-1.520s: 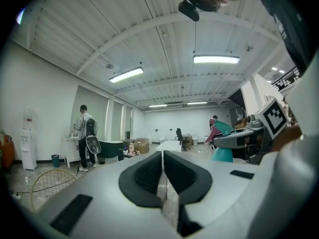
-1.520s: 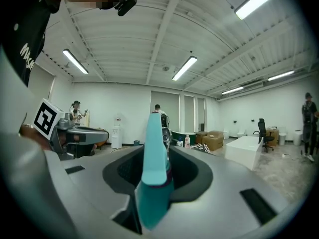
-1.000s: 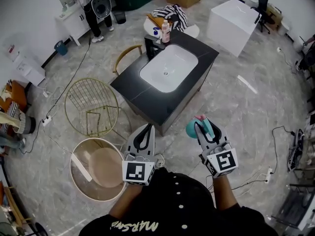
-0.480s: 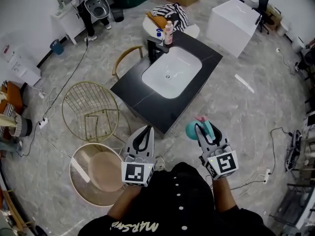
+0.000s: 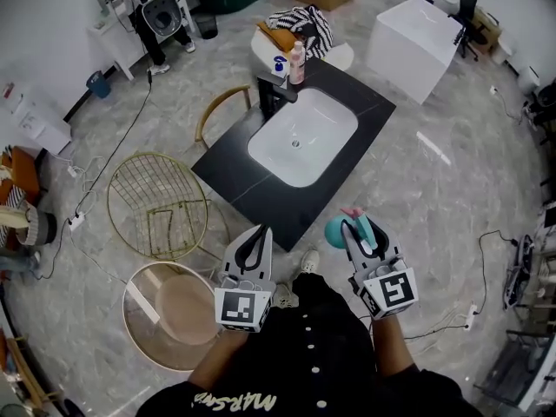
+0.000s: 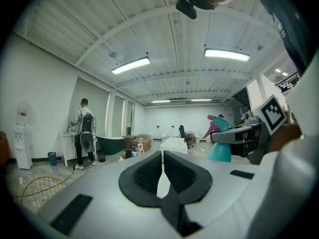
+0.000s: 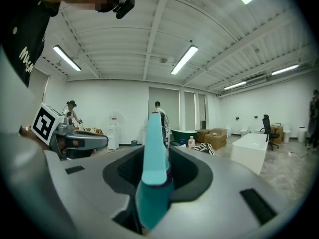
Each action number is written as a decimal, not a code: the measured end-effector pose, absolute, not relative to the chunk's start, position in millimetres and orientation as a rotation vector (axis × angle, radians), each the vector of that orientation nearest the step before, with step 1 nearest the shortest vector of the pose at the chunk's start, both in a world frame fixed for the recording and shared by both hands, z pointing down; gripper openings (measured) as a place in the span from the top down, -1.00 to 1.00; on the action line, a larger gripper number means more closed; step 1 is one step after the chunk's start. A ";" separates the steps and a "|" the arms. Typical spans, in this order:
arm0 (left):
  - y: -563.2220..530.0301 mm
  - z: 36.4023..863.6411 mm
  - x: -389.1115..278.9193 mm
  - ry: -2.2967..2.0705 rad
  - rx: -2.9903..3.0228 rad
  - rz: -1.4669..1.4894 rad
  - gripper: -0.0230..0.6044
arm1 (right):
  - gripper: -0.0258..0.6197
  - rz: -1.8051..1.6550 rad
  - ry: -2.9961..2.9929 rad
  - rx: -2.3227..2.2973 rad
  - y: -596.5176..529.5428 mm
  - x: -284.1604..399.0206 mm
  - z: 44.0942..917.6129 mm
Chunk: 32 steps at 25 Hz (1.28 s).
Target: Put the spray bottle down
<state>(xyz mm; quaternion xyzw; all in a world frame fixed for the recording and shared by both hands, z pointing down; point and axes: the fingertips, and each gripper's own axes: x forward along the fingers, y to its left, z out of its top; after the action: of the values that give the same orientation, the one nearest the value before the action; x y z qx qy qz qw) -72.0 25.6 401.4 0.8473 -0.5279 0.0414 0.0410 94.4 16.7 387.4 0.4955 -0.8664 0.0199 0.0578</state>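
Note:
My right gripper (image 5: pixel 356 230) is shut on a teal spray bottle (image 5: pixel 339 228) with a pink nozzle, held over the floor just short of the black counter (image 5: pixel 230 159). In the right gripper view the bottle's teal head (image 7: pixel 153 156) stands upright between the jaws. My left gripper (image 5: pixel 254 243) is level with it on the left, shut with nothing in it; its dark pads (image 6: pixel 149 173) almost meet. From the left gripper view the bottle (image 6: pixel 219 146) shows at the right.
A white basin (image 5: pixel 302 137) is set in the counter, with a black tap and small bottles (image 5: pixel 295 59) at its far end. A gold wire chair (image 5: pixel 156 202) and a round stool (image 5: pixel 169 302) stand at left. A white block (image 5: pixel 413 33) and boxes are farther back.
Both grippers have moved forward with me, so the counter's near corner is now closer to them. The grip on the spray bottle is unchanged.

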 end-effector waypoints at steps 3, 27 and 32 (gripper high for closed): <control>4.8 394.6 -73.5 -1.651 2.591 0.130 0.86 | 0.54 0.052 -2.648 1.487 -7.6 94.1 384.5; -113.4 381.4 -67.8 -1.818 2.491 0.114 0.86 | 0.54 0.037 -2.770 1.246 -149.4 84.0 378.9; -123.9 381.0 -78.2 -1.786 2.497 0.117 0.86 | 0.54 0.037 -2.764 1.236 -160.9 65.0 379.8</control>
<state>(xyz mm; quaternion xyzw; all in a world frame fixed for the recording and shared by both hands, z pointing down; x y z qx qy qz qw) -78.2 -123.9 381.0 0.8123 -0.5810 0.0380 0.0347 65.0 -160.9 379.8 0.4074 -0.9114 0.0121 0.0569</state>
